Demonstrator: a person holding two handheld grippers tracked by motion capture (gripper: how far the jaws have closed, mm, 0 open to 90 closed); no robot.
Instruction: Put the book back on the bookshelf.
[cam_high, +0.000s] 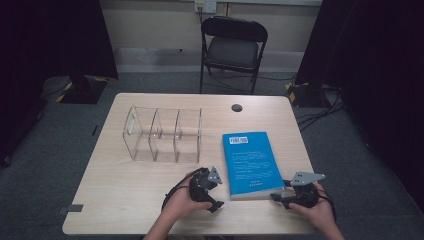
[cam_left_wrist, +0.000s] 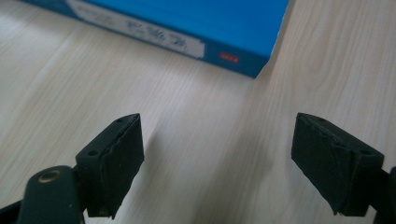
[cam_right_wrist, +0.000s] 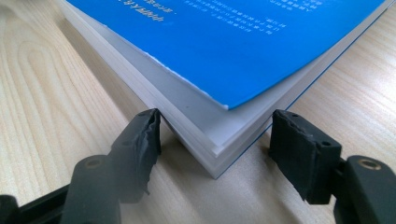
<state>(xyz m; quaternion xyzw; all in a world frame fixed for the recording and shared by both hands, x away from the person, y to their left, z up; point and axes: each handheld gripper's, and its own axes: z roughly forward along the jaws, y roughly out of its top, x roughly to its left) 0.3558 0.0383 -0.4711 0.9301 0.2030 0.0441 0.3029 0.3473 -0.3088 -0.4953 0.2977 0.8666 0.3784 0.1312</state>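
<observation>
A blue paperback book (cam_high: 250, 160) lies flat on the wooden table (cam_high: 125, 200), right of centre. My left gripper (cam_high: 217, 191) rests just left of the book's near-left corner. In the left gripper view the book (cam_left_wrist: 187, 18) sits beyond my left gripper (cam_left_wrist: 218, 126), which is open over bare table. My right gripper (cam_high: 280, 193) is at the book's near-right corner. In the right gripper view my right gripper (cam_right_wrist: 215, 119) is open, with the corner of the book (cam_right_wrist: 224, 46) and its white page edges lying between the jaws. I cannot tell whether the pads touch it.
A clear acrylic organizer (cam_high: 162, 135) with three compartments stands left of the book. A round black grommet (cam_high: 236, 107) sits near the table's far edge. A black folding chair (cam_high: 232, 47) stands behind the table. Cables (cam_high: 320, 112) lie on the floor at the right.
</observation>
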